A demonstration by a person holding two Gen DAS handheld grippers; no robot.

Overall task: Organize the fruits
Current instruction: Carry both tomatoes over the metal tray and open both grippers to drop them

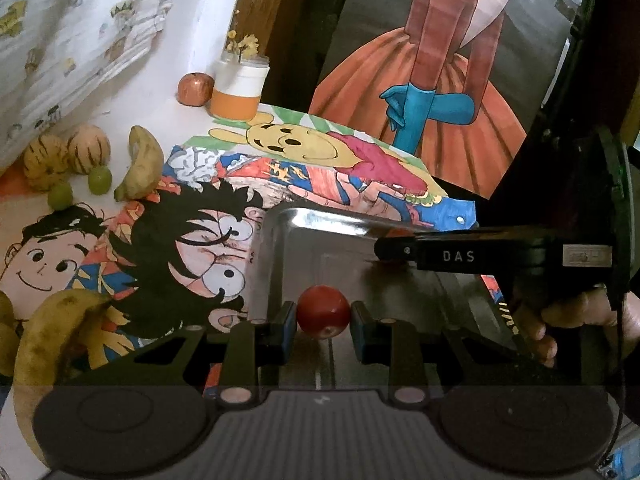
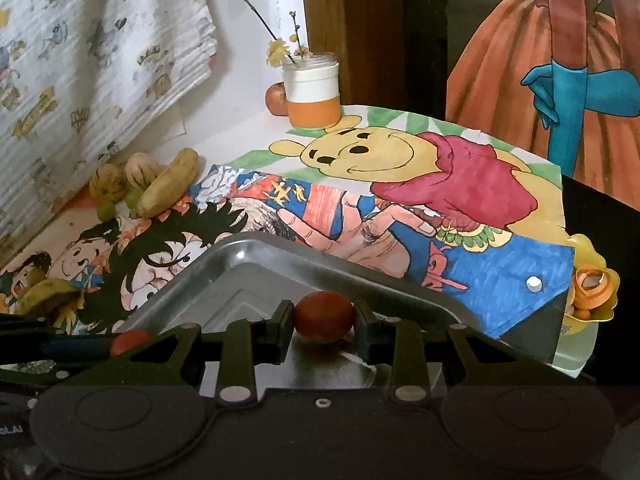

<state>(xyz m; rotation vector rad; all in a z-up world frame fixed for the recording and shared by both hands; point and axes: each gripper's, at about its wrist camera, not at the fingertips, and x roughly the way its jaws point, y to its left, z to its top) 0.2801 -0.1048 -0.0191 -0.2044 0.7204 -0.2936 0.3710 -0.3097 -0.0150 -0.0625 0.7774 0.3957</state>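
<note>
Two small red fruits are in play, one in each tool. The left tool (image 1: 323,317) is clenched on a round, glossy red fruit (image 1: 322,310), its blue pads pressing the fruit's sides, and it hangs over the near part of a shiny metal tray (image 1: 280,248). The right tool (image 2: 323,318) grips a second red fruit (image 2: 325,315), slightly oval and duller, also over the tray, close to its far rim (image 2: 240,246). In the left view the right tool reaches in from the side as a long black bar, with a hand (image 1: 576,320) wrapped around its handle.

The tray is smooth steel with rounded corners and a raised lip. It sits on a tabletop covered with bright hand-coloured cartoon drawings (image 2: 400,168) on paper. At the far left lie a speckled yellow banana (image 1: 142,164), two striped, pale round fruits (image 1: 66,152) and two green grapes (image 1: 80,186); another bruised banana (image 1: 56,332) lies nearer. Further back stand a white and orange plastic jar (image 2: 312,92) holding dried yellow sprigs, and a reddish apple (image 2: 277,98) touching its side. A ribbed printed cloth (image 2: 100,60) hangs behind.
</note>
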